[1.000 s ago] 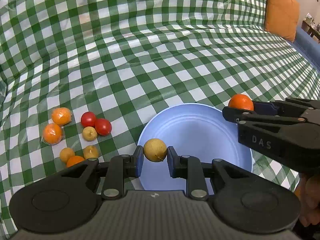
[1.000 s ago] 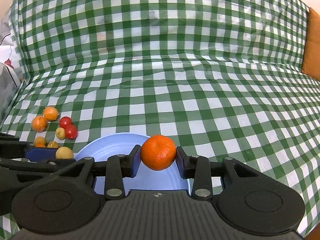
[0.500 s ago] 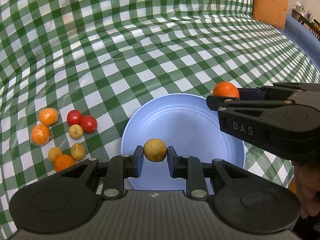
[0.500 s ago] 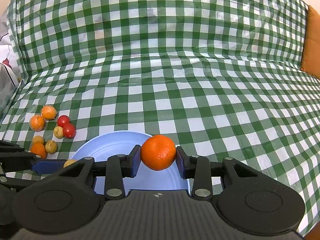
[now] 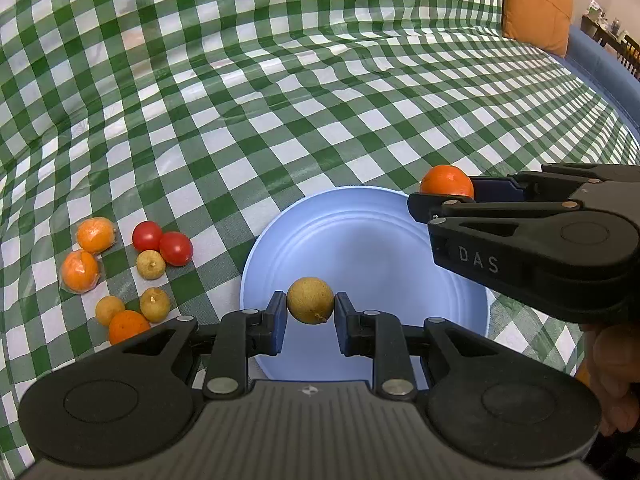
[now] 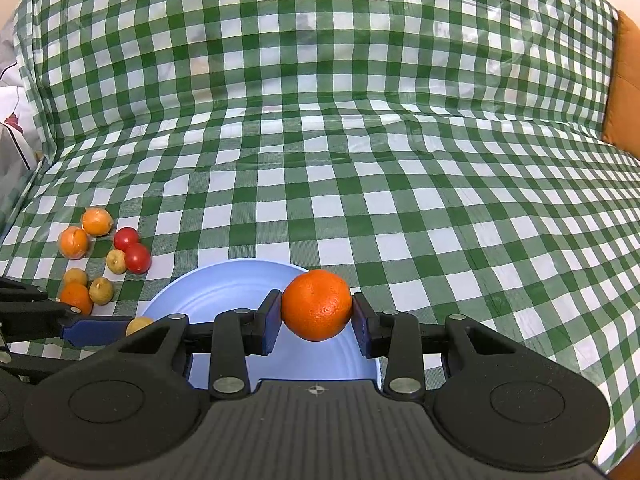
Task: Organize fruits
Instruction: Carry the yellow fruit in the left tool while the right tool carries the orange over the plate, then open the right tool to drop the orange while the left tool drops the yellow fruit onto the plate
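My left gripper (image 5: 310, 312) is shut on a small yellow-brown fruit (image 5: 310, 300) and holds it over the near left part of the light blue plate (image 5: 372, 248). My right gripper (image 6: 316, 318) is shut on an orange (image 6: 317, 304) over the plate's far right rim (image 6: 224, 280); the orange also shows in the left wrist view (image 5: 447, 181). Loose fruits lie on the cloth left of the plate: two red tomatoes (image 5: 162, 242), wrapped oranges (image 5: 86, 254) and small yellow-brown fruits (image 5: 152, 284).
A green-and-white checked cloth (image 5: 280, 100) covers the whole surface and rises at the back. An orange cushion (image 5: 536, 4) stands at the far right. White fabric (image 6: 10, 128) lies at the left edge.
Both grippers have moved a little further over the plate with their fruits still held. The loose fruits have not moved.
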Demonstrator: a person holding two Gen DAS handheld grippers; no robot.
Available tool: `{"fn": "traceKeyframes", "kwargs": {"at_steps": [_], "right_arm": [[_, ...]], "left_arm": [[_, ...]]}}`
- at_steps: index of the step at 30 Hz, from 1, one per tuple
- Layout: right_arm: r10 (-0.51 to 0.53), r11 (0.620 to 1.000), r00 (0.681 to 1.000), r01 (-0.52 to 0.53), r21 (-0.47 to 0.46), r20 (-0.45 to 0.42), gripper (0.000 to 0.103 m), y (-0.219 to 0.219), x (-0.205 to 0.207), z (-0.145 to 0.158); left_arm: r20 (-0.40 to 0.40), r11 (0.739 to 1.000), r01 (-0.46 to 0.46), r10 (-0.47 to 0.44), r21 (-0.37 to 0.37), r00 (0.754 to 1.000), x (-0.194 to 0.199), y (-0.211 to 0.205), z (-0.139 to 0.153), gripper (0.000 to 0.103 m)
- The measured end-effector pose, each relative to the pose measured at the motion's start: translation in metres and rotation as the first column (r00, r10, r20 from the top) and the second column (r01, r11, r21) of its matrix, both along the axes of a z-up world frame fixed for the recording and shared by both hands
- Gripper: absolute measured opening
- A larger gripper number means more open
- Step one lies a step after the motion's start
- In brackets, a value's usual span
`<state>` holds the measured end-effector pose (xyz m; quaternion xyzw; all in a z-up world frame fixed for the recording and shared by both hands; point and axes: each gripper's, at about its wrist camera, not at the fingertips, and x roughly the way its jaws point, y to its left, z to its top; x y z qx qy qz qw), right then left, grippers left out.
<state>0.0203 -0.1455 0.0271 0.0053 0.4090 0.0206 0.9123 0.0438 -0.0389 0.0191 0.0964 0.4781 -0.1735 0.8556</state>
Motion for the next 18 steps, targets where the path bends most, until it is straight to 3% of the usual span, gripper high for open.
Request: {"fn": "traceKeyframes", "kwargs": {"at_steps": [16,18], "right_arm": [[0.006,1.0,1.0,-0.006,0.003,-0.005,0.039,-0.0008,0.0018,-0.0007],[0.012,1.0,1.0,-0.012,0.007,-0.006,0.039,-0.001,0.0025,-0.0006]], "left_arm": [[-0.003,1.0,0.005,-0.005,-0.01,1.0,-0.0016,-0.0021,-0.0003,0.028],[-0.007,1.0,0.01,-0.01,-0.027,1.0,-0.0018,-0.0022,0.0008,0.032]]}}
